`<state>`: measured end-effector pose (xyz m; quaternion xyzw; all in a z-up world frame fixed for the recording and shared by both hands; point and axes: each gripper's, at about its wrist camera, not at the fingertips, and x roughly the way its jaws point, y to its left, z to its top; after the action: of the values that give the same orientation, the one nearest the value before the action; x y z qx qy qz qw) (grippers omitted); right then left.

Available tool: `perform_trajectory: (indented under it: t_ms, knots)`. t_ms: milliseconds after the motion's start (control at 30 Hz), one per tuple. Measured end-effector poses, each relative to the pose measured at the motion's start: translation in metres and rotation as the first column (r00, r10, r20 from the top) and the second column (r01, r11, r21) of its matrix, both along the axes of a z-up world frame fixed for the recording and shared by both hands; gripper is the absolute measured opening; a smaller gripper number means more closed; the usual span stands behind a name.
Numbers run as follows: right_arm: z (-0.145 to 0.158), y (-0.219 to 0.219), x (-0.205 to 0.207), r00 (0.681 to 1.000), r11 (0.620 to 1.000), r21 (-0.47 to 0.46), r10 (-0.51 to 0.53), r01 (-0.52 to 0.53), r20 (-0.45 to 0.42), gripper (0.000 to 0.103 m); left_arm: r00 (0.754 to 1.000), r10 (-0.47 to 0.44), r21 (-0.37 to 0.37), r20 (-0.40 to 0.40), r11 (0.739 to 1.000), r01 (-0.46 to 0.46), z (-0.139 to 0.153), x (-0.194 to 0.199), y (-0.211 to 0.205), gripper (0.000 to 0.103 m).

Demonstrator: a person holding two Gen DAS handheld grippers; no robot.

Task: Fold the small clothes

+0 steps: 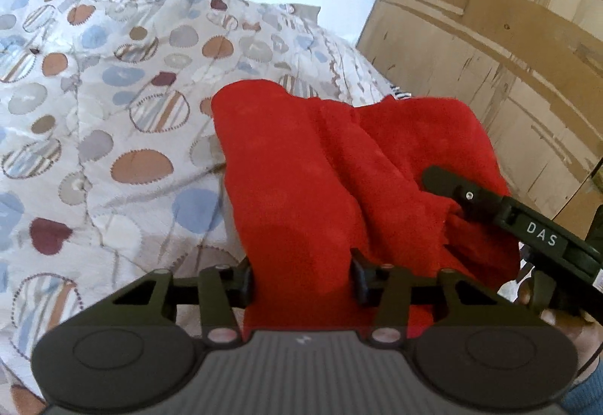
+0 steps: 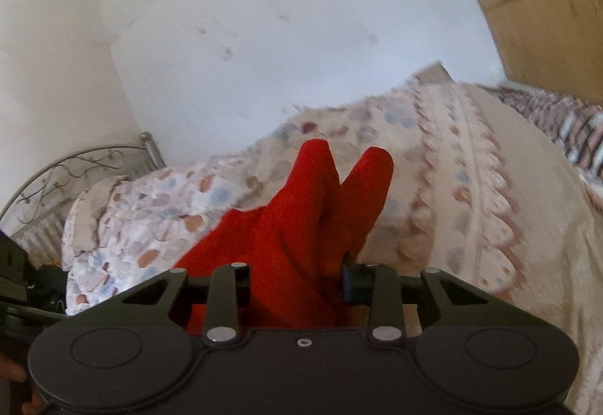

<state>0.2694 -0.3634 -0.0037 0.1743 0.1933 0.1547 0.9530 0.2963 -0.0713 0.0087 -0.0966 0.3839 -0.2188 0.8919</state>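
Observation:
A small red fleece garment (image 1: pixel 331 166) hangs bunched over the patterned bedspread (image 1: pixel 94 106). My left gripper (image 1: pixel 301 279) is shut on its near edge, the cloth filling the gap between the fingers. My right gripper (image 1: pixel 452 189) comes in from the right and pinches the same garment further along. In the right wrist view the red garment (image 2: pixel 301 223) runs up from between my right gripper's (image 2: pixel 297 283) fingers and ends in two rounded lobes. The fingertips are hidden by the cloth.
A bedspread with coloured circles (image 2: pixel 452 196) covers the bed. A wooden wardrobe (image 1: pixel 490 38) stands at the right. A white wall (image 2: pixel 282 19) lies behind. A metal bed frame (image 2: pixel 75 166) shows at the far left.

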Motion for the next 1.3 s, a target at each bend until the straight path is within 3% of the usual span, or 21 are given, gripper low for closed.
perform_trajectory:
  t_ms: [233,400,567,700,800,900,1200,1300]
  knots:
    - [0.019,0.042,0.027,0.996,0.994,0.069,0.076,-0.079,0.04,0.035,0.996,0.07,0.029,0.052,0.997,-0.072,0.027,0.008,0.052,0.051]
    - [0.016,0.09,0.076,0.989,0.976,0.159,0.143,-0.147,0.036,0.035,0.985,0.139,0.122,0.101,0.981,-0.151,0.044,0.022,0.093,0.051]
    - [0.008,0.138,0.131,0.981,0.961,0.202,0.194,-0.19,0.001,0.035,0.969,0.215,0.148,0.123,0.961,-0.233,0.046,0.045,0.134,0.051]
    - [-0.015,0.163,0.166,0.973,0.965,0.177,0.212,-0.193,-0.094,0.036,0.963,0.259,0.127,0.074,0.955,-0.267,0.021,0.064,0.16,0.052]
    - [-0.042,0.17,0.18,0.963,0.978,0.111,0.196,-0.177,-0.187,0.036,0.961,0.278,0.089,-0.003,0.957,-0.276,-0.019,0.074,0.175,0.054]
    - [-0.061,0.162,0.18,0.959,0.982,0.084,0.185,-0.17,-0.217,0.039,0.963,0.269,0.059,0.031,0.961,-0.27,-0.039,0.066,0.185,0.06]
    - [-0.063,0.16,0.175,0.964,0.982,0.022,0.187,-0.186,-0.191,0.045,0.963,0.262,0.099,0.058,0.959,-0.267,-0.04,0.062,0.18,0.069]
    - [-0.061,0.159,0.172,0.968,0.985,-0.002,0.167,-0.17,-0.187,0.052,0.959,0.277,0.101,0.055,0.954,-0.282,-0.034,0.061,0.179,0.075]
